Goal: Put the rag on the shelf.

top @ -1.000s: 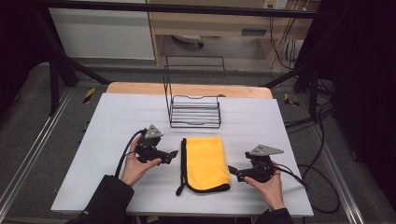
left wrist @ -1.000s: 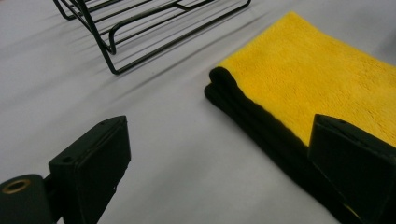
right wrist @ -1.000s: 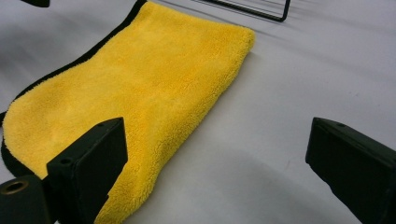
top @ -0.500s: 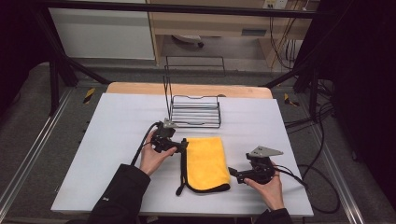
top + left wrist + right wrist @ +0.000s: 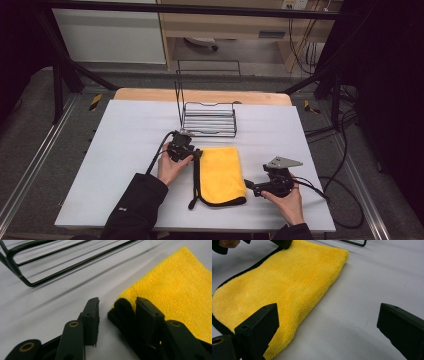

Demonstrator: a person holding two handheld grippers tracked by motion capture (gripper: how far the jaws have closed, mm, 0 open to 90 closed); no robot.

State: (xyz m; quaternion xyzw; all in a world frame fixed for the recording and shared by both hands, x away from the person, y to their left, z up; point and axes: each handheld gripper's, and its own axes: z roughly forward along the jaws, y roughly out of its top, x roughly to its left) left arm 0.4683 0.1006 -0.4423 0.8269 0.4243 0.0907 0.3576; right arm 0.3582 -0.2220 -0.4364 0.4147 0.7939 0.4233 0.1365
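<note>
At the far left corner of the folded yellow microfibre cloth with black edging [image 5: 218, 174], the left gripper [image 5: 115, 312] has its jaws just closing around the black hem; the right pad touches it, while a gap remains at the left pad. Right gripper [image 5: 248, 184] rests spread wide beside the cloth's near right edge, nothing between its jaws. Cloth lies flat on the white table [image 5: 125, 135], long axis running from the person toward the black wire rack [image 5: 208, 120], black-edged side to the left.
</note>
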